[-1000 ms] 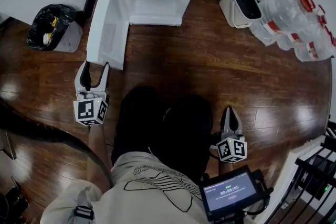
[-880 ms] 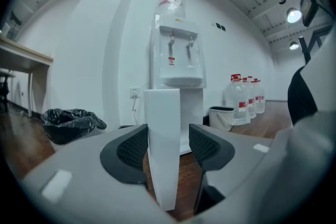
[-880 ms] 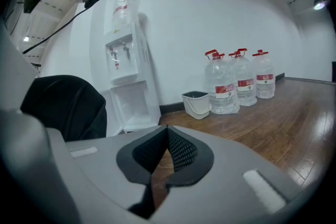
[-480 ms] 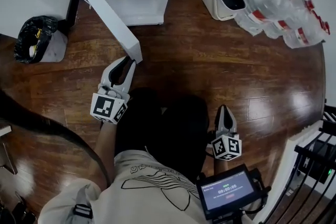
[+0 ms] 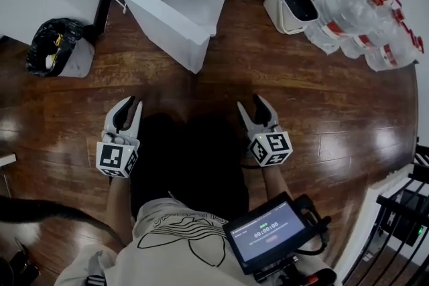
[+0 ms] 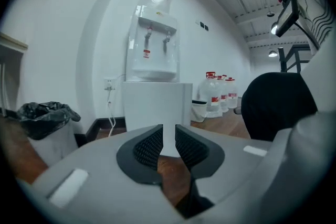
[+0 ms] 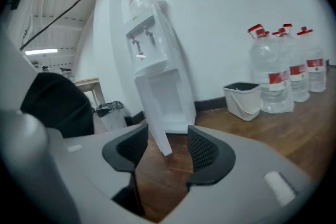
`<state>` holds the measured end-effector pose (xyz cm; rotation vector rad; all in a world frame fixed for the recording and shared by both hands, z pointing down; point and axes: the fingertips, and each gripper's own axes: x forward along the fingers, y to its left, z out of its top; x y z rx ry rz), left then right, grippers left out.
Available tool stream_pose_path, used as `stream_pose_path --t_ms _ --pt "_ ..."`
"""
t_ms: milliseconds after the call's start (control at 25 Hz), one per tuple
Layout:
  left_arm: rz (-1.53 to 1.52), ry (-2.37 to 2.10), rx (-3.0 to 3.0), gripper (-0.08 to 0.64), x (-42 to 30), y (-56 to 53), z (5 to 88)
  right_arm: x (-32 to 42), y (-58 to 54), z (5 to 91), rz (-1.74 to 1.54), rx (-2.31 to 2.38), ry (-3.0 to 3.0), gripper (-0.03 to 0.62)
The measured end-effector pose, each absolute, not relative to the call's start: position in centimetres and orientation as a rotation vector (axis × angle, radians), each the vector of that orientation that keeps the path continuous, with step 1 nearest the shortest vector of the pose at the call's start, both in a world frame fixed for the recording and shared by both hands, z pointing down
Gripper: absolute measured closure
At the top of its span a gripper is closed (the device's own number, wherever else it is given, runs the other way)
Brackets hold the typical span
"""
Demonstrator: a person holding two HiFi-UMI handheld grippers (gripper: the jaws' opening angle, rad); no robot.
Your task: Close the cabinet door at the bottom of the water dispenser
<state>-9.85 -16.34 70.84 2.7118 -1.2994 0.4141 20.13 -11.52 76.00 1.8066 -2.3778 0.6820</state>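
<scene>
The room is bright and evenly lit from overhead: a ceiling lamp (image 6: 272,53) glows in the left gripper view, and a strip light (image 7: 41,51) shows in the right gripper view. The white wall (image 7: 236,18) nearly washes out, and the water dispenser (image 7: 152,60) throws a soft grey shadow on it. In the head view the glossy wooden floor (image 5: 322,97) carries pale glare patches near its left and right edges, while my dark lap (image 5: 194,157) is a black mass without detail. A small screen (image 5: 265,234) glows below it. Both gripper views are round fisheye pictures with black corners and lines that bend near the rim. My left claw (image 6: 168,128) is soft and out of focus up close, and the far room is sharper.
</scene>
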Motion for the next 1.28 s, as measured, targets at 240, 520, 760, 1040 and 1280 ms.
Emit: stream_pose_path --t_ms 240,520,760,1040,1280 --pt "0.520 -1.443 2.611 0.483 -15.5 -13.3 71.5 11.4 -22.2 70.5 0.471 1.602 -2.603 0.339" --pt "0.422 -1.511 2.613 0.492 -17.3 -12.9 69.6 9.1 -23.9 69.4 0.288 1.684 -2.467 0.468" --pt "0.410 -1.464 2.633 0.492 -16.8 -13.3 69.9 10.5 -25.7 69.3 0.455 1.711 -2.465 0.417" --pt "0.372 -1.491 2.601 0.492 -17.2 -13.6 69.9 9.6 -26.8 70.5 0.398 1.623 -2.318 0.460" --pt "0.342 -1.554 2.570 0.492 -18.0 -13.5 70.6 12.8 -30.5 70.6 0.402 1.784 -2.218 0.445"
